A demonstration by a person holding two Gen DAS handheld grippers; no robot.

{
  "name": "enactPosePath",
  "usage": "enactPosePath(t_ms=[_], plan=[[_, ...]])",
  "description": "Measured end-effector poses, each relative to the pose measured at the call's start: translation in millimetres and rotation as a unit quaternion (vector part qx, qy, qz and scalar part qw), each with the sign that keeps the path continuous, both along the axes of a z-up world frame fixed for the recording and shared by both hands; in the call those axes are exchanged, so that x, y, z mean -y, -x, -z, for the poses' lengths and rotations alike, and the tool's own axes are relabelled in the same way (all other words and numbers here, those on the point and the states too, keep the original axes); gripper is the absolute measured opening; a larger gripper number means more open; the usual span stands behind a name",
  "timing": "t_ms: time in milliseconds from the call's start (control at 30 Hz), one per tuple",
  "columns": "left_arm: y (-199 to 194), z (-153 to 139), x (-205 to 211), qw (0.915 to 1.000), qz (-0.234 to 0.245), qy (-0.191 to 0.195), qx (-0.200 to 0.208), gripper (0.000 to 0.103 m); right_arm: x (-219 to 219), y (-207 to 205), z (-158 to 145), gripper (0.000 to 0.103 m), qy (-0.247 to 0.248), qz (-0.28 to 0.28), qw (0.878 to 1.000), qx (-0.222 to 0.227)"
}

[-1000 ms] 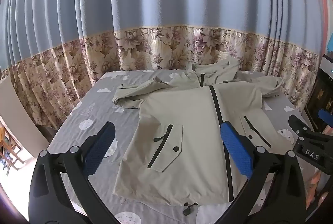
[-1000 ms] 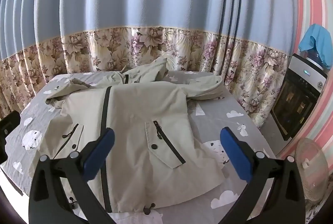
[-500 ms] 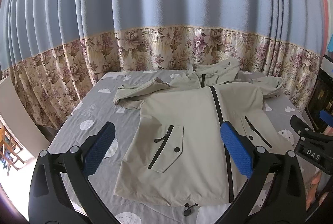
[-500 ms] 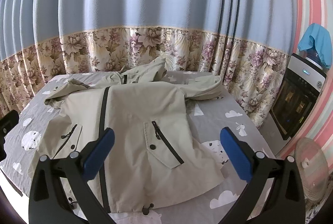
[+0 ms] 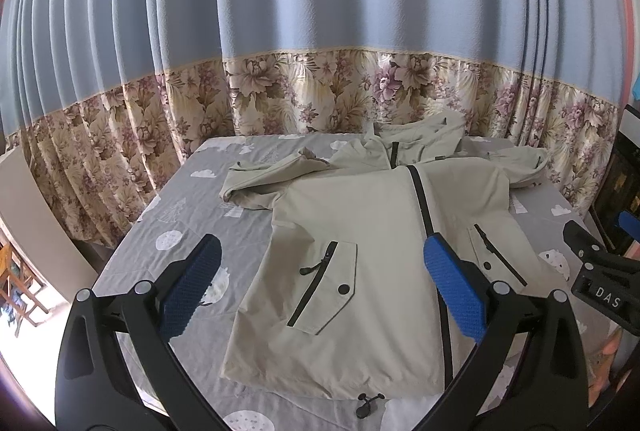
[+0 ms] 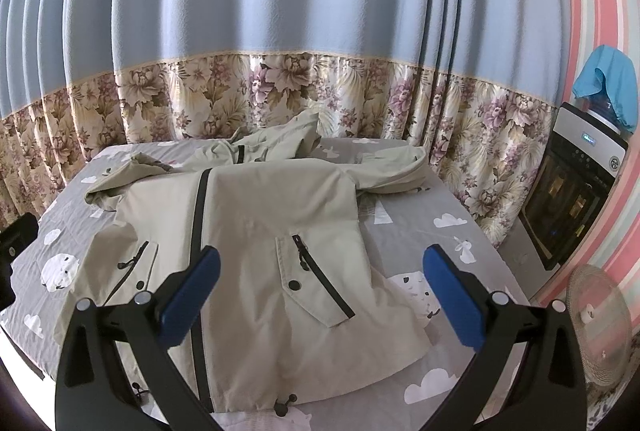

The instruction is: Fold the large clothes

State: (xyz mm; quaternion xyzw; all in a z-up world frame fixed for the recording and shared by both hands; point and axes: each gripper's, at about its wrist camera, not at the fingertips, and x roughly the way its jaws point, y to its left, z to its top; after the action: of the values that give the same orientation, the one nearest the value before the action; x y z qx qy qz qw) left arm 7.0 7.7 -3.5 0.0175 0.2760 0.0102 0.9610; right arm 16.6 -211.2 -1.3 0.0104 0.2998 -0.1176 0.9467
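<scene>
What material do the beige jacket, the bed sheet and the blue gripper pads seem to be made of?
Jacket: probably a thin woven synthetic or cotton blend, matte; it lies in soft, shallow creases without shine. Bed sheet: likely printed cotton, matte grey with white clouds and fine wrinkles. Blue pads: apparently rubber or soft plastic, with a dotted grip texture.

Jacket [image 5: 372, 255] slightly higher in both views

One jacket [image 5: 372, 239] on one bed [image 5: 192, 215]. Two grippers: left [image 5: 320, 291], right [image 6: 320, 291]. One curtain [image 5: 320, 31], one fan [image 6: 598, 315], one dispenser [image 6: 576, 183].
</scene>
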Motion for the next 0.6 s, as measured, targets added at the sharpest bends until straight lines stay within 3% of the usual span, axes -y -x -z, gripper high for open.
enactPosePath(t_ms=[600], plan=[[0.0, 0.0, 1.1, 1.0000, 0.000, -0.001, -0.001, 0.100, 4.0, -2.7, -4.8, 0.101, -0.003, 0.000, 1.000, -0.001]])
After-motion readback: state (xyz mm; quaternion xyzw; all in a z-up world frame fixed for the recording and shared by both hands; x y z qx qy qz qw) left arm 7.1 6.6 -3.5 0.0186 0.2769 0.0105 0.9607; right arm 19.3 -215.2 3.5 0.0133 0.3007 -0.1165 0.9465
